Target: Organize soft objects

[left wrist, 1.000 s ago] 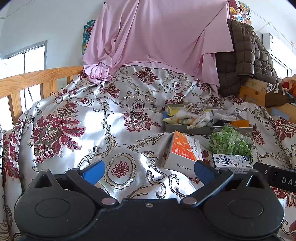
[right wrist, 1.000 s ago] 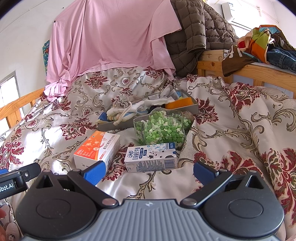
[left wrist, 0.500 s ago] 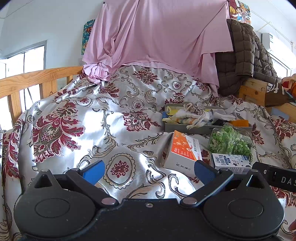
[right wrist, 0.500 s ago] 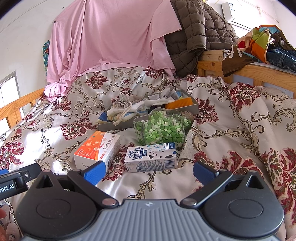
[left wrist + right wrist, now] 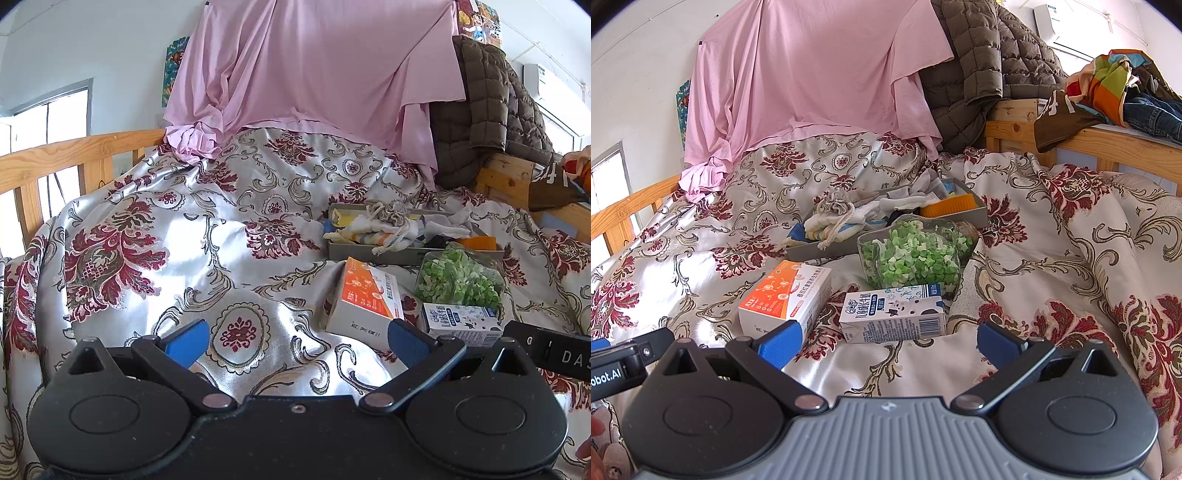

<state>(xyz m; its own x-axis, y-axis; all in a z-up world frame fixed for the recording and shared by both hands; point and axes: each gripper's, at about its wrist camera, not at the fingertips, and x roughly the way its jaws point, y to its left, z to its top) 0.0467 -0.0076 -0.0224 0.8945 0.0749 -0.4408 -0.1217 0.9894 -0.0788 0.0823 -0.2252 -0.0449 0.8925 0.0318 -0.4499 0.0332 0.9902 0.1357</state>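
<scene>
Nothing moved since earlier frames: both tongs, left point(image 5: 297, 338) and right point(image 5: 888, 338), spread empty at frame bottom, tray point(image 5: 820, 251) cloths point(image 5: 905, 202) untouched, sorting unstarted.

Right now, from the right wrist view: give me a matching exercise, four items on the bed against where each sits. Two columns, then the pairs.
Items:
1. orange-and-white cardboard box
2. blue-and-white milk carton
3. clear container of green and white bits
4. grey drawstring pouch

Places:
A. in the grey tray with the cloths
B. nearest the camera, lying on its side
C. leftmost, on the floral bedspread
D. between the carton and the tray

Pairs: 1-C, 2-B, 3-D, 4-A
</scene>
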